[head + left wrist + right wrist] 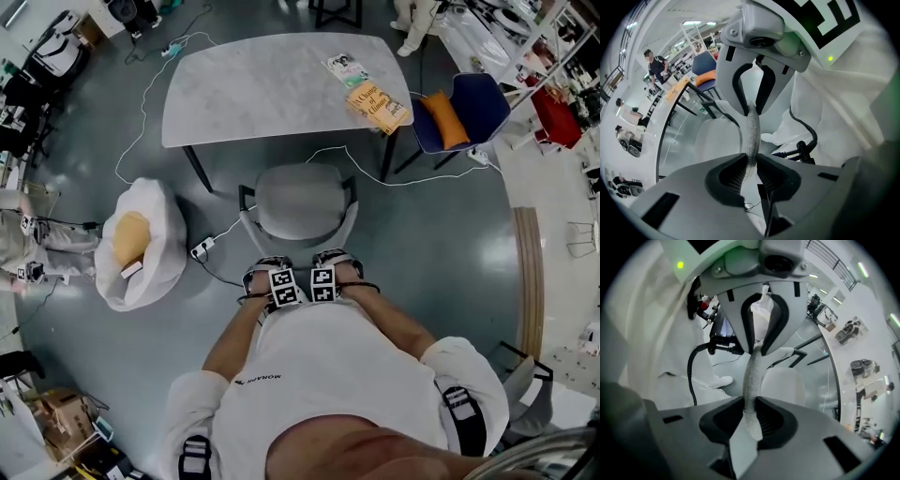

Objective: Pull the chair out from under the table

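Observation:
A grey upholstered chair [300,202] stands on the floor just in front of the grey marble-top table [262,89], its seat mostly out from under the tabletop. My left gripper [269,274] and right gripper [333,265] sit side by side on the top edge of its backrest. In the left gripper view the thin grey backrest edge [752,126] runs between the jaws of the left gripper [752,166], pinched by the pads. The right gripper view shows the same edge [752,376] held in the right gripper [751,411]. Both point steeply down.
A white beanbag [141,244] with a yellow cushion lies left of the chair, a power strip [202,248] and white cable beside it. A blue chair [464,112] with an orange cushion stands at the table's right end. Books [375,103] lie on the table.

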